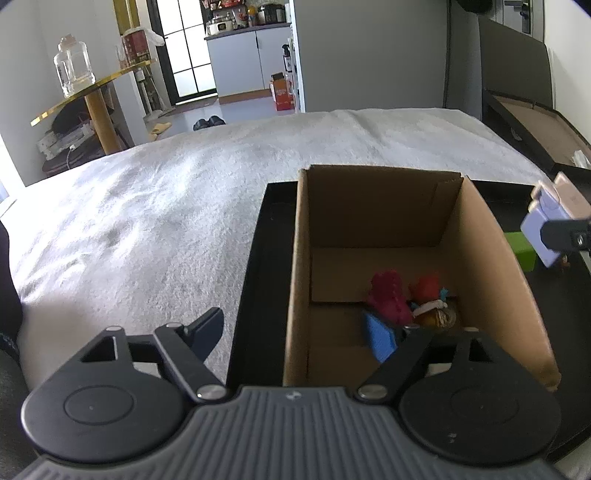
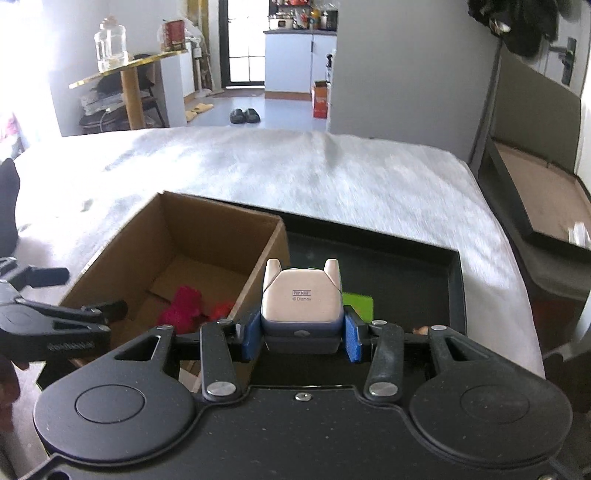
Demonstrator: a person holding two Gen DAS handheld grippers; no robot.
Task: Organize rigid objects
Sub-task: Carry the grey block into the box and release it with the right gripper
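R hand-held gripper [image 2: 301, 338] clamps a small Pop Mart toy figure [image 2: 300, 297] btwn its blue pads, held above a black tray [image 2: 456, 280] on a white-covered bed [image 2: 295, 177]. Cardboard box [image 2: 166, 236] sits at 9 o'clock of the figure, w/ red toys [image 2: 183, 304] inside. L hand-held gripper [image 1: 306, 332] hangs open, empty, over the box.

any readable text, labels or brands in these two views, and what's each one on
"POP MART" – printed on the flat base of the small beige-and-lavender toy figure held in the right gripper.
"© Disney" – just below it on the same base.
Red tin on the gold round side table: it carries a label, too small to read.
Orange carton on the floor: its print is blurred.
Brown cardboard box: no print visible.
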